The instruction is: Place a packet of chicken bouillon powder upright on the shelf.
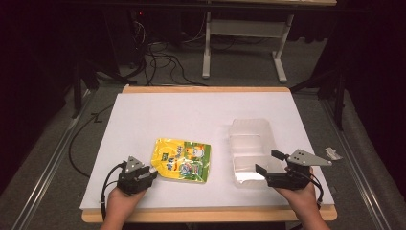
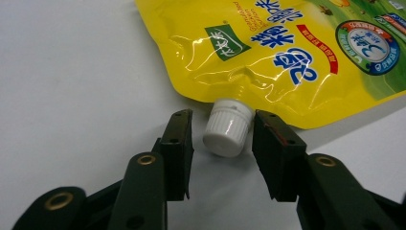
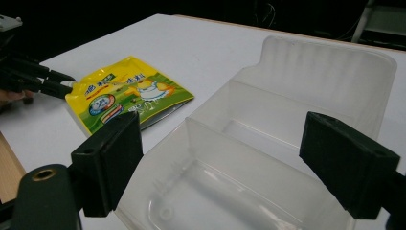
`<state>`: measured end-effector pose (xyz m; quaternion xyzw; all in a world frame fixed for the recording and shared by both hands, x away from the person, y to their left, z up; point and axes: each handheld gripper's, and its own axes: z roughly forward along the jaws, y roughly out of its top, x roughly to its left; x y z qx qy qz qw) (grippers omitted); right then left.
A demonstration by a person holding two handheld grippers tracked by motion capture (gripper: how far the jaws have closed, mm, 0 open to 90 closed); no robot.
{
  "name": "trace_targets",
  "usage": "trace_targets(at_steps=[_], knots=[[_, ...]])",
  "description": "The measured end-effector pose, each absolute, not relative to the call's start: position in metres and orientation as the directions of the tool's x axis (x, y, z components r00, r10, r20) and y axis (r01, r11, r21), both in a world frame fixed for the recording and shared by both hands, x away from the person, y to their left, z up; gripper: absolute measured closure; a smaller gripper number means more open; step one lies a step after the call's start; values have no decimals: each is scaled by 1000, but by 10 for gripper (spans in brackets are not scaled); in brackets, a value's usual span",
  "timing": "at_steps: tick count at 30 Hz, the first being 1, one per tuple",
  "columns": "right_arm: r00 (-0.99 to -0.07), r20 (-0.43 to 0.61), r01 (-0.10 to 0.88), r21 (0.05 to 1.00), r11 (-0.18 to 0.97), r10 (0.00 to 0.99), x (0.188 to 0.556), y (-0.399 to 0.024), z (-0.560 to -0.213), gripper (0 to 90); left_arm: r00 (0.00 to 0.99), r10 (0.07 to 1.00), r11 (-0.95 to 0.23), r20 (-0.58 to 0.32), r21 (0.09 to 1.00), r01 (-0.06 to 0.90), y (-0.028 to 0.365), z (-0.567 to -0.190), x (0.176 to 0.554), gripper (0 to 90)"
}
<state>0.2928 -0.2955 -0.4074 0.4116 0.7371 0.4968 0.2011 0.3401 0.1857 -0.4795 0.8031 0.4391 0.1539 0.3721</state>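
A dim lab: bare white worktable (image 1: pixel 158 115), floor cables (image 1: pixel 163 60), metal equipment frame (image 1: pixel 244 38).

White table (image 1: pixel 158 108) w/ wood edge; yellow spouted pouch (image 1: pixel 182 160) & clear plastic tray (image 1: pixel 250 130) lie flat on it.

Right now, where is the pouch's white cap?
In the left gripper view the cap sits between the left gripper's open jaws, at the yellow pouch's near-left corner, left of the clear tray.

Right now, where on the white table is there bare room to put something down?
The far half of the white table, behind the yellow spouted pouch and the clear plastic tray, is bare. So is the strip between them. The near edge is crowded by the left gripper and right gripper.
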Motion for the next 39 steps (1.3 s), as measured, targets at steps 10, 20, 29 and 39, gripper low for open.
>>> trace_targets(at_steps=[10, 20, 29, 39], knots=[[-572, 110, 405, 900, 163, 813, 289, -297, -407, 157, 587, 803, -337, -103, 735, 589, 187, -480, 340, 665], [-570, 120, 415, 896, 158, 813, 291, -298, -409, 160, 619, 781, -336, -76, 785, 521, 181, -466, 330, 707], [-563, 130, 417, 898, 144, 816, 291, -301, -408, 164, 623, 776, -269, -101, 841, 470, 184, -452, 326, 712], [-559, 128, 417, 897, 145, 819, 290, -300, -408, 167, 607, 787, -200, -104, 889, 412, 195, -434, 319, 720]])
